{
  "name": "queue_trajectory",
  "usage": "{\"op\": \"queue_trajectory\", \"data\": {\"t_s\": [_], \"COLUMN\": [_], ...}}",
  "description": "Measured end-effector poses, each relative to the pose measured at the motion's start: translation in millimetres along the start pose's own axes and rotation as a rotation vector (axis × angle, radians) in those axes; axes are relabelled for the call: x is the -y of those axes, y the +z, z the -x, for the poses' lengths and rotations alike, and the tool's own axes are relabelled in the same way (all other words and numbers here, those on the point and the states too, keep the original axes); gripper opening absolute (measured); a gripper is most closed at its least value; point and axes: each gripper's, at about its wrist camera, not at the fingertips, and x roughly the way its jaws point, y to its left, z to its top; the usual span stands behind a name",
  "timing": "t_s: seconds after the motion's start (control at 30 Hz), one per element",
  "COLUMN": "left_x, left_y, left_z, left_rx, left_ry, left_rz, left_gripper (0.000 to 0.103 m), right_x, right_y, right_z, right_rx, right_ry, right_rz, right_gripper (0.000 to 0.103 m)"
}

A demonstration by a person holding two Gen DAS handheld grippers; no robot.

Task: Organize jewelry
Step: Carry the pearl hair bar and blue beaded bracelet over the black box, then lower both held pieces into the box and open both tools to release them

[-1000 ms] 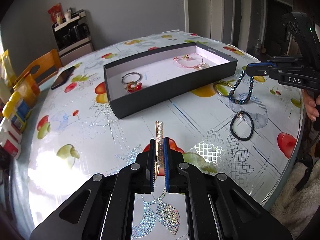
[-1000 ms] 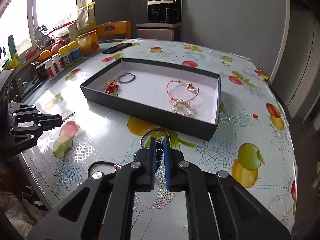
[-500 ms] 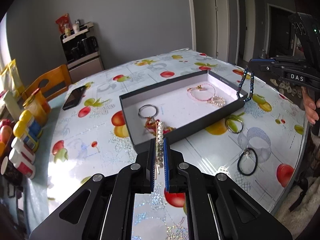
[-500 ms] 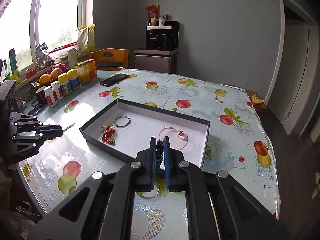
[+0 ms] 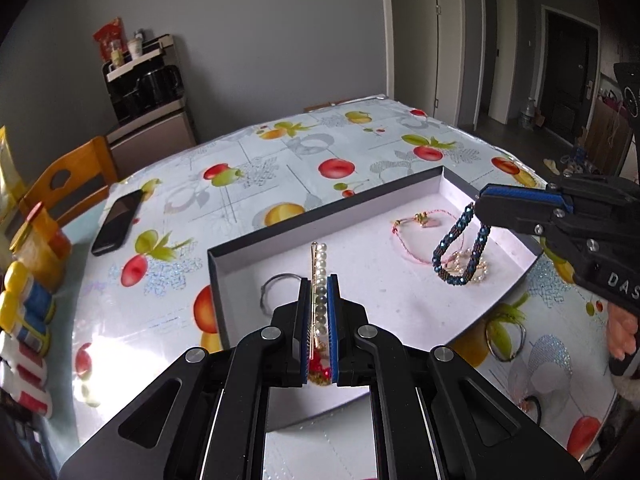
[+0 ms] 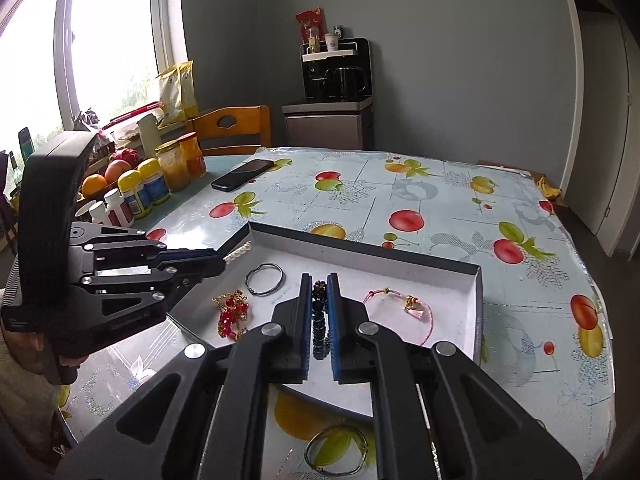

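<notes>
A dark box with a white floor lies on the fruit-print table. My left gripper is shut on a pearl hair clip and holds it over the box's left half. My right gripper is shut on a dark blue beaded bracelet, which hangs over the box's right half. In the box lie a thin ring, a red bead piece, a pink cord bracelet and a pearl bracelet.
A metal bangle and a black hair tie lie on the table in front of the box. A phone lies beyond it. Bottles and jars line the table's left edge by a wooden chair.
Both grippers have moved forward over the box. The hair clip and the blue bracelet, lifted from the table a second ago, now hang above the box floor.
</notes>
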Motion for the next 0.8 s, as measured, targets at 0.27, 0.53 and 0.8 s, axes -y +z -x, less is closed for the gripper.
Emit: {"op": "queue_trajectory", "data": {"t_s": [0.27,0.53,0.8], "left_x": [12,21,22], "left_y": [-8,-16,-19], "left_z": [-37,-48,-59], "left_rx": [-0.065,-0.100,-0.132], "left_ry": [-0.048,-0.078,-0.103], "left_rz": [0.004,-0.010,-0.006], "left_gripper": [0.008,0.008,0.008], "right_x": [7,20,32], "right_y": [-8,-20,-30], "right_z": [-25,-46,-59], "right_rx": [-0.052,-0.137,-0.195], "right_ry": [0.076,0.046,0.038], "right_rz": [-0.035,-0.070,-0.104], "right_gripper": [0.007,0.007,0.007]}}
